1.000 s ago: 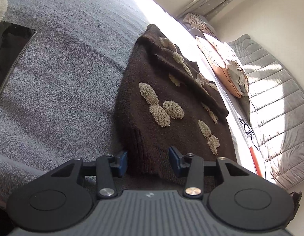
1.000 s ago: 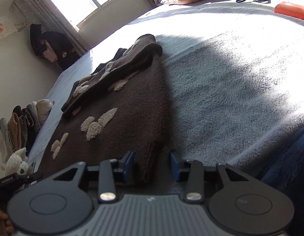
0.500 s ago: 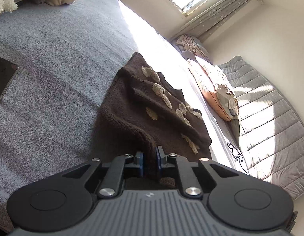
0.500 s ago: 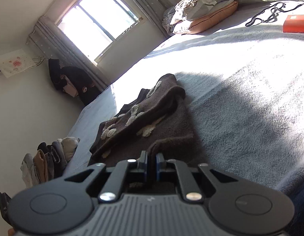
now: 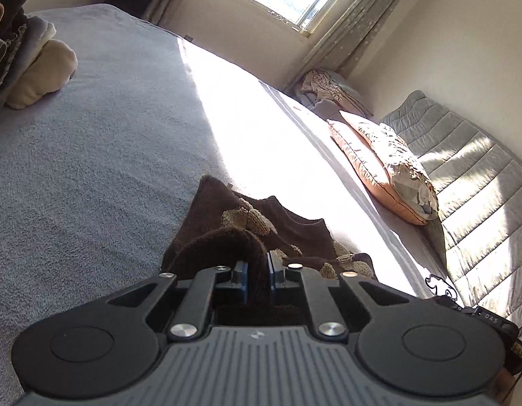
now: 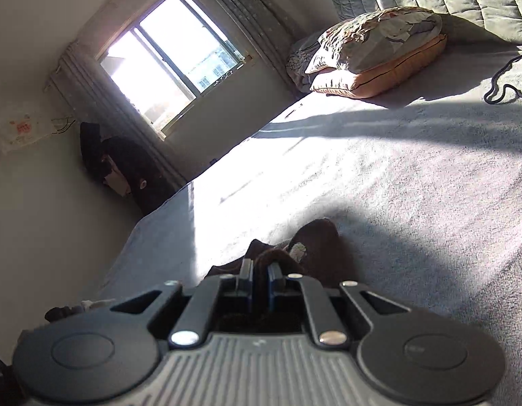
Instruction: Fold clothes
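A dark brown knitted sweater with beige tufted patches lies on the grey bed cover. My left gripper is shut on a fold of its near edge, which stands up between the blue pads. My right gripper is shut on another part of the same sweater and holds it lifted. Most of the sweater is hidden behind the grippers in both views.
A pile of folded clothes sits at the far left of the bed. Pillows and a quilted grey headboard are at the right. A black cable lies on the cover. A window is ahead.
Both grippers closed on the sweater's near edge, then lifted it and tilted up. The sweater now bunches toward its far end, and more of the room shows.
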